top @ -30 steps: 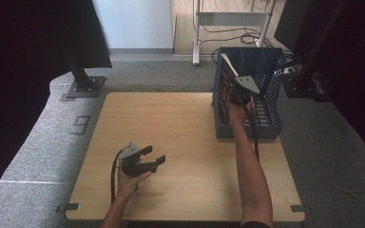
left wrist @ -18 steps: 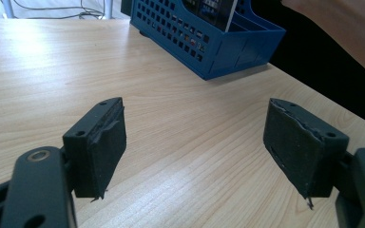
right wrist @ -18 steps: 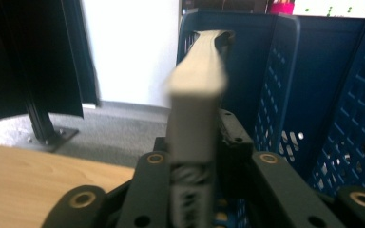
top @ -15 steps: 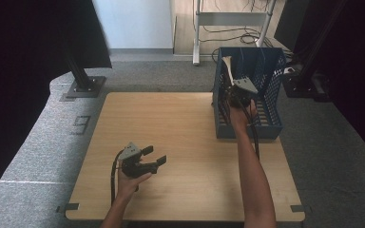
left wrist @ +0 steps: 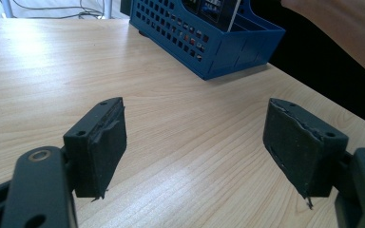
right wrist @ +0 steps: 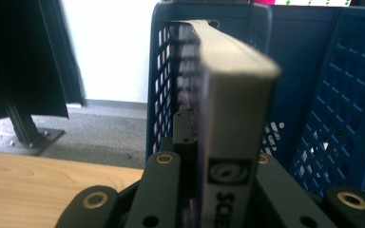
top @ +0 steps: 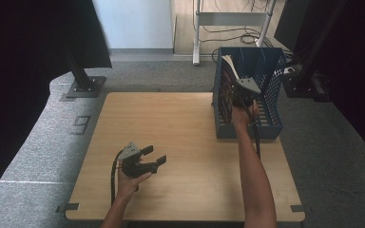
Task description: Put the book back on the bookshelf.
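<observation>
On the left of the wooden worktop [top: 180,128], the left gripper [top: 155,155] rests low near the front edge in the person's left hand [top: 129,179], its cable curling back toward the wrist. Its jaws stand wide apart and released, with nothing but bare wood between the worn black pads [left wrist: 105,142]; the left gripper view looks past them toward the blue basket [left wrist: 209,50] farther across the worktop.

To the right, the blue basket [top: 271,118] stands at the far right part of the worktop. The right forearm reaches up from the front edge into it, and the right gripper [top: 234,90] is clenched on a book [top: 230,66] that stands upright on edge inside the basket, against its left wall. The right gripper view shows the book [right wrist: 228,123] squeezed between the jaws, spine toward the camera, lettering partly readable, the basket's perforated wall [right wrist: 342,109] just beside it.
</observation>
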`<act>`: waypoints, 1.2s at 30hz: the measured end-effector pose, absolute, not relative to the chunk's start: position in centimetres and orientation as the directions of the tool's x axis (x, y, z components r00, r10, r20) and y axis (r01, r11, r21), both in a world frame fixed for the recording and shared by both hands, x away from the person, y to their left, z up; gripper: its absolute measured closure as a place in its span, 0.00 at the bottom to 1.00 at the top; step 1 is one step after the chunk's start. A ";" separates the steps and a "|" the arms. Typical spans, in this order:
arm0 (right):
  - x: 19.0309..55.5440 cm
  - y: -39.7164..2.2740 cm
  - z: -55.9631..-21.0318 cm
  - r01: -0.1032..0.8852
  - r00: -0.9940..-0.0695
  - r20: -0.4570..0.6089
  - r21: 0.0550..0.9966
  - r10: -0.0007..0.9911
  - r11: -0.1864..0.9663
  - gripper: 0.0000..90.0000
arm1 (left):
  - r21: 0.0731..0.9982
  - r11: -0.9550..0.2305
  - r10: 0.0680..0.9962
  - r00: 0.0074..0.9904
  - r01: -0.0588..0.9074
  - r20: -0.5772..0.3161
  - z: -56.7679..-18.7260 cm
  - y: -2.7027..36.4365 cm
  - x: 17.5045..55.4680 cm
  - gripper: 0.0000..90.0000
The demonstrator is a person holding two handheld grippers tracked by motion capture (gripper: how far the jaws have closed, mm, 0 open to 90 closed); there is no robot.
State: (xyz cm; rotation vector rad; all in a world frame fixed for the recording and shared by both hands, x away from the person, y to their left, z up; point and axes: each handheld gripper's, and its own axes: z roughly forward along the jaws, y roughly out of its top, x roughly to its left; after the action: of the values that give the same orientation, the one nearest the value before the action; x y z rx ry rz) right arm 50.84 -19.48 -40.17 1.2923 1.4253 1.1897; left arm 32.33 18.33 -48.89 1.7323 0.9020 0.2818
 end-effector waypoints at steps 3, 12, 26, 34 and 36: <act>50.9 -19.8 -40.1 0.172 -0.100 0.016 0.985 0.995 0.002 0.91 | 0.899 -0.101 0.690 0.681 0.426 -0.245 -48.9 18.3 32.4 0.25; 51.1 -20.5 -39.6 0.108 -0.050 0.023 0.994 0.998 -0.017 0.91 | 0.898 -0.096 0.692 0.677 0.430 -0.250 -49.0 18.3 32.5 0.25; 52.8 -18.6 -41.3 0.079 -0.096 -0.017 0.997 0.995 0.025 0.90 | 0.897 -0.088 0.694 0.673 0.433 -0.256 -49.0 18.7 32.8 0.25; 51.9 -17.5 -41.5 0.105 -0.221 -0.053 0.991 0.974 0.078 0.81 | 0.898 -0.099 0.692 0.679 0.428 -0.247 -49.0 18.4 32.6 0.25; 51.7 -17.7 -41.4 0.115 -0.234 -0.045 0.991 0.971 0.074 0.79 | 0.899 -0.102 0.691 0.680 0.426 -0.245 -48.9 18.3 32.5 0.25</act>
State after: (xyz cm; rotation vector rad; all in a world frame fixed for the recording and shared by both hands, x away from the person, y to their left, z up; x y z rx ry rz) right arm 51.73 -17.66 -41.41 1.1351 1.5010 1.2720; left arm 32.50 18.30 -48.95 1.7329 0.9022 0.2838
